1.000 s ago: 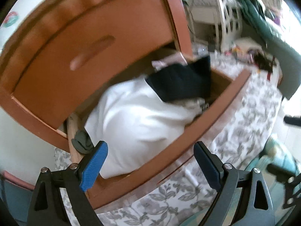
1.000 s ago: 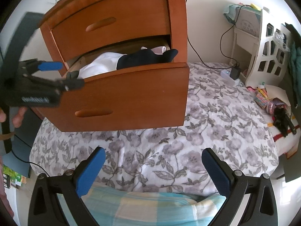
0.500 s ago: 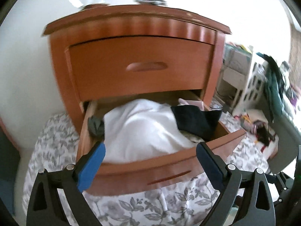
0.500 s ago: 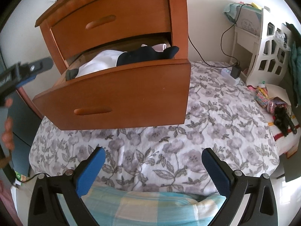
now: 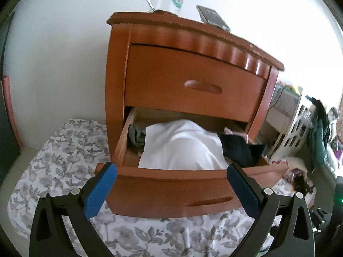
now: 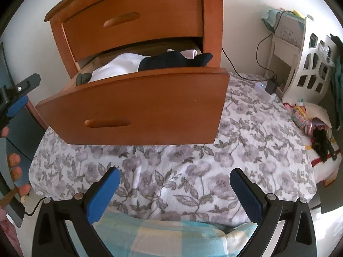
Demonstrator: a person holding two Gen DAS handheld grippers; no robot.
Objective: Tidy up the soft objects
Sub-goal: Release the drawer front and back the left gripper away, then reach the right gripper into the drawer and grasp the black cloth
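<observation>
left gripper (image 5: 169, 176): jaws just opened wide, nothing between, facing drawer (image 5: 171, 190) | right gripper (image 6: 174, 182): wide open, empty, above floral bedspread (image 6: 193, 165)

A wooden nightstand (image 5: 193, 90) is standing against a plain white wall (image 5: 64, 42), its lower drawer (image 6: 137, 105) hanging open over a floral bedspread (image 6: 193, 167). At three o'clock a white cut-out shelf unit (image 6: 310, 68) is catching bright daylight, a black cable (image 6: 257, 51) trailing down the wall beside it.

Floral bedspread (image 6: 246, 150), checked pillow (image 6: 171, 233) apparently on it
</observation>
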